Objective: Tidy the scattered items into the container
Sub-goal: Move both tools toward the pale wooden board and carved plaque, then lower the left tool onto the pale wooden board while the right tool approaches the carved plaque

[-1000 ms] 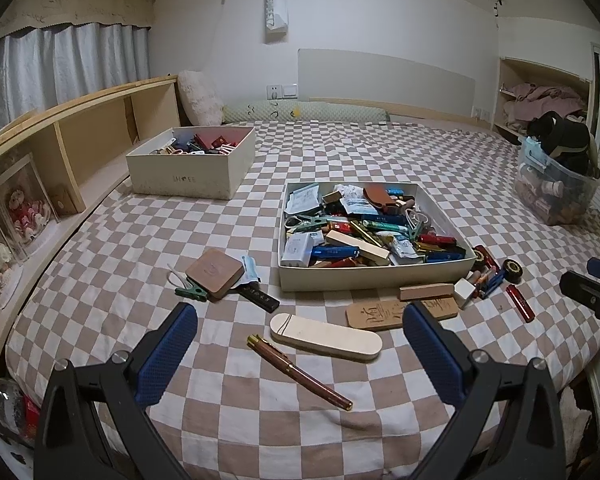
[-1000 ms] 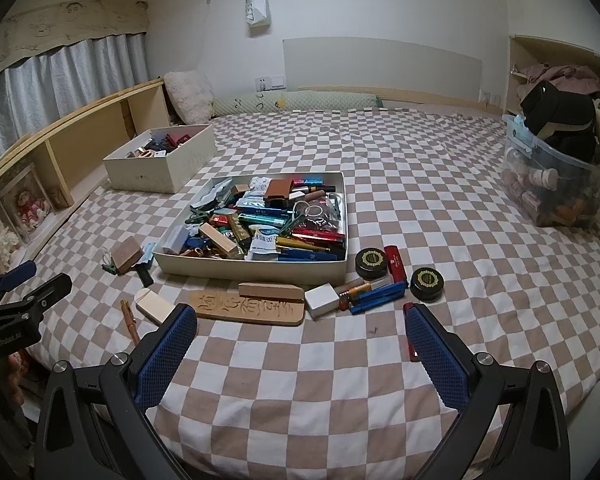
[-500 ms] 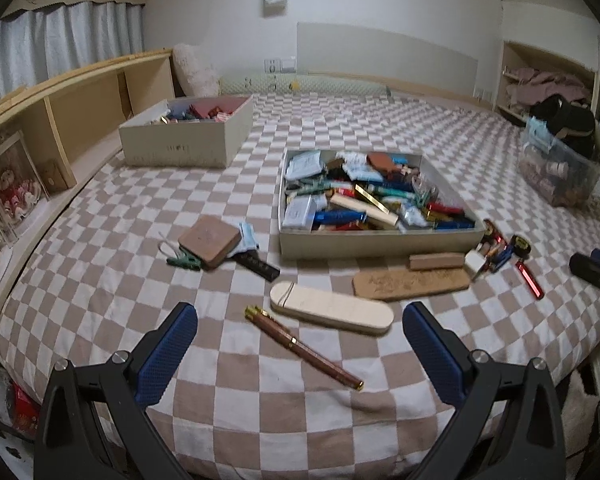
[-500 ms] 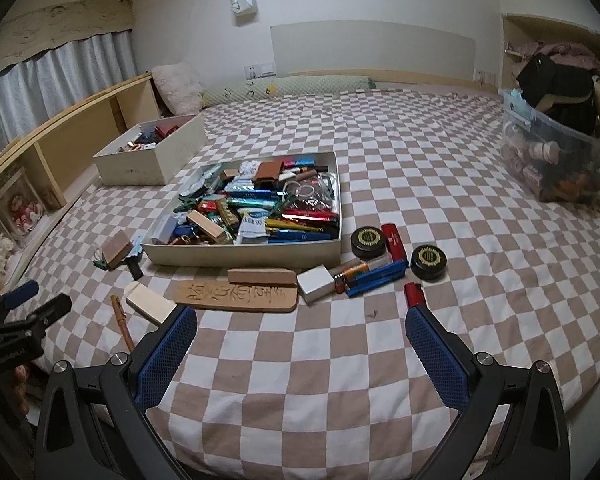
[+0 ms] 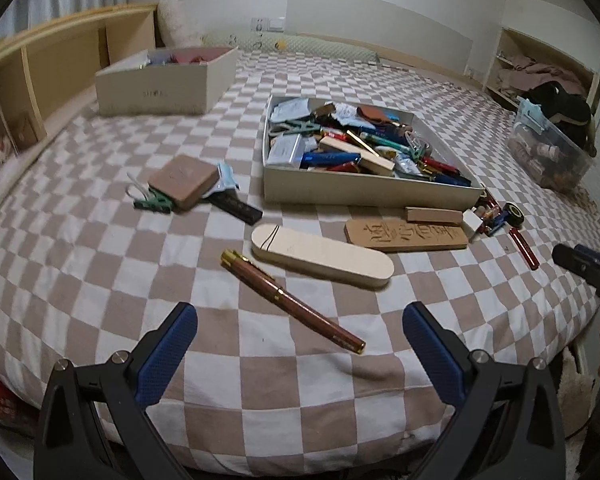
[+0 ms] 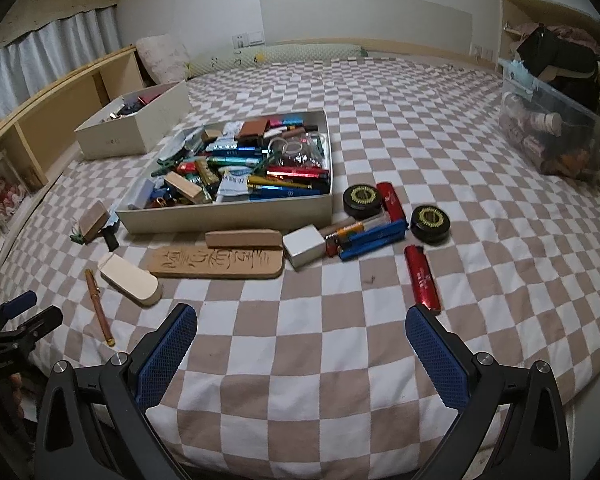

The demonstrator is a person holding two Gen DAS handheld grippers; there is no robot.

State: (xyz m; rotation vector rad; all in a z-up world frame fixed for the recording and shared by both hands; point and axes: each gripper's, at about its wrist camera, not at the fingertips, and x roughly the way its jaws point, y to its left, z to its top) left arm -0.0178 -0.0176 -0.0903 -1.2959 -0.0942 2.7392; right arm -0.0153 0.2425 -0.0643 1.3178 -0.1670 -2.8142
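A shallow beige tray [image 5: 364, 191] [image 6: 228, 216] full of pens and small items sits mid-bed. Scattered in front of it: a brown pen [image 5: 292, 300] [image 6: 99, 307], a cream oblong case [image 5: 322, 255] [image 6: 130, 279], a carved wooden plaque [image 5: 406, 234] [image 6: 216, 263], a wooden block [image 6: 243, 238], a brown square box [image 5: 183, 179], a white cube [image 6: 304, 246], a red lighter [image 6: 422, 280] and two black round tins [image 6: 362, 200]. My left gripper [image 5: 300, 320] is open just before the pen. My right gripper [image 6: 302, 322] is open, near the lighter.
A second beige box [image 5: 166, 80] [image 6: 134, 130] stands at the back left by a wooden shelf [image 5: 60, 56]. A clear storage bin [image 6: 556, 136] with clothes sits at the right. The checkered bed edge [image 6: 300, 452] is right below the grippers.
Both grippers have moved forward and lower toward the bed. The pen and cream case are closer to the left gripper; the lighter is closer to the right one. Both stay open.
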